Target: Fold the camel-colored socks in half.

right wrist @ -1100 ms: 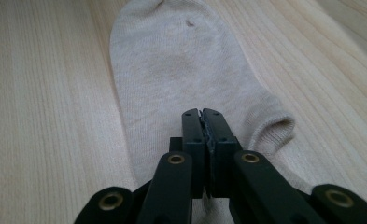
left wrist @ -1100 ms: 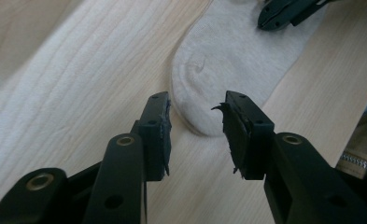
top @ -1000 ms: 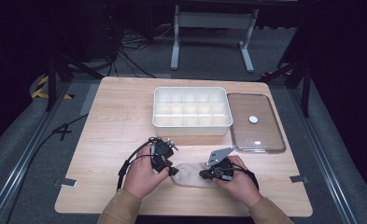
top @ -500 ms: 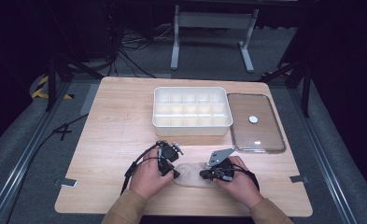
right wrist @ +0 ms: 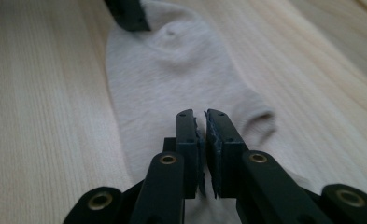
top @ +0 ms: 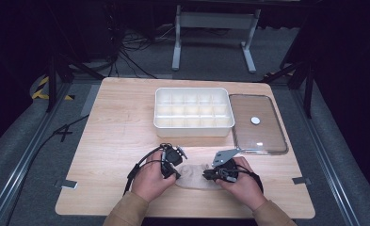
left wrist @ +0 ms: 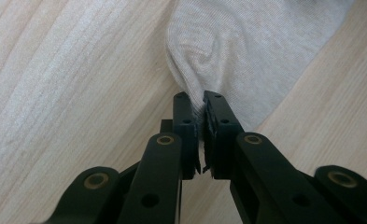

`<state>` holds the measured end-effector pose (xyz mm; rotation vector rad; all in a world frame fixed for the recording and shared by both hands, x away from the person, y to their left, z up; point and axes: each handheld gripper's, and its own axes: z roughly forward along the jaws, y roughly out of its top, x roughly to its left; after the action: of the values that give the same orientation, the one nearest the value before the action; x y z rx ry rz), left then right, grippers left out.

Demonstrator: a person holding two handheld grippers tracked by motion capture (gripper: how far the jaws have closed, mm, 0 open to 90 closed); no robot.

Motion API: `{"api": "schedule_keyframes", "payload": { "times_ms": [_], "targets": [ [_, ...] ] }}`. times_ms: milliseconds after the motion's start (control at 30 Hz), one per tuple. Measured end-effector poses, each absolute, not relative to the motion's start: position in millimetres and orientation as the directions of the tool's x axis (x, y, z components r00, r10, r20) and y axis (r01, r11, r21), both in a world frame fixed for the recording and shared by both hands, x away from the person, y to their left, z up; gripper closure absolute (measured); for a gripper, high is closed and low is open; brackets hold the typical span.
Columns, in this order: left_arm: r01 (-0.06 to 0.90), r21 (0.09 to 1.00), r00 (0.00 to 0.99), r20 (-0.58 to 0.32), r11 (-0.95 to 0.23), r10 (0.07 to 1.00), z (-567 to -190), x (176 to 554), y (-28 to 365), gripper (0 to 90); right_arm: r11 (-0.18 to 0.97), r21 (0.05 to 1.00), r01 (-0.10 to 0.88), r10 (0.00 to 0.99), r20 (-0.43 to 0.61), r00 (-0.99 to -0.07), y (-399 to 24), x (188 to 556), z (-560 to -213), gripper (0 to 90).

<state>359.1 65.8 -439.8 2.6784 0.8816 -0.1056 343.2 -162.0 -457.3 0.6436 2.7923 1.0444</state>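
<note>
A beige ankle sock point(top: 195, 178) lies flat on the wooden table near its front edge, between my two hands. My left gripper point(top: 174, 171) is at the sock's left end. In the left gripper view its jaws point(left wrist: 196, 100) have just closed and pinch a puckered fold of the sock point(left wrist: 246, 46). My right gripper point(top: 210, 175) is at the sock's right end. In the right gripper view its narrow jaws point(right wrist: 199, 116) have just eased open slightly but still hold the edge of the sock point(right wrist: 172, 79). The left gripper's black jaw tip point(right wrist: 127, 14) shows on the sock's far end.
A white compartment tray point(top: 194, 130) stands at the table's middle back. To its right a clear lid point(top: 258, 125) with a white knob lies flat. A black cable point(top: 138, 169) loops from the left gripper. Bare wood spreads on the table's left half.
My left hand shifted slightly right onto the sock's end, and the left jaws closed on the fabric. The right hand stayed where it was.
</note>
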Motion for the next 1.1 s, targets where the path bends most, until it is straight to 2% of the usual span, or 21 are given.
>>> {"api": "schedule_keyframes", "payload": {
  "times_ms": [133, 200, 467, 600, 800, 1100],
  "targets": [
    [0.609, 0.265, 0.793, -0.204, -0.747, 0.574, -433.2, 358.6, 70.4, 84.4, 0.603, 0.666, 0.439, 0.508, 0.104, -0.855, -174.6, 347.6, -453.6, 85.4],
    [0.613, 0.257, 0.79, -0.211, -0.747, 0.576, -429.4, 357.2, 71.5, 84.3, 0.593, 0.667, 0.45, 0.527, 0.101, -0.844, -177.8, 349.0, -453.9, 85.6],
    [0.607, 0.257, 0.795, -0.214, -0.752, 0.568, -414.1, 347.5, 71.1, 84.2, 0.6, 0.689, 0.407, 0.464, 0.115, -0.879, -160.2, 344.3, -459.2, 85.1],
    [0.606, 0.27, 0.795, -0.227, -0.748, 0.562, -409.2, 345.1, 73.2, 84.2, 0.623, 0.669, 0.406, 0.448, 0.122, -0.886, -154.2, 346.1, -468.3, 86.1],
    [0.6, 0.342, 0.8, -0.235, -0.723, 0.552, -397.0, 340.3, 76.4, 83.9, 0.621, 0.67, 0.407, 0.413, 0.161, -0.896, -146.6, 346.4, -470.4, 85.7],
    [0.566, 0.381, 0.824, -0.243, -0.731, 0.512, -397.1, 337.5, 65.1, 83.9, 0.617, 0.692, 0.375, 0.382, 0.153, -0.911, -133.1, 341.5, -473.4, 84.8]
  ]
}}
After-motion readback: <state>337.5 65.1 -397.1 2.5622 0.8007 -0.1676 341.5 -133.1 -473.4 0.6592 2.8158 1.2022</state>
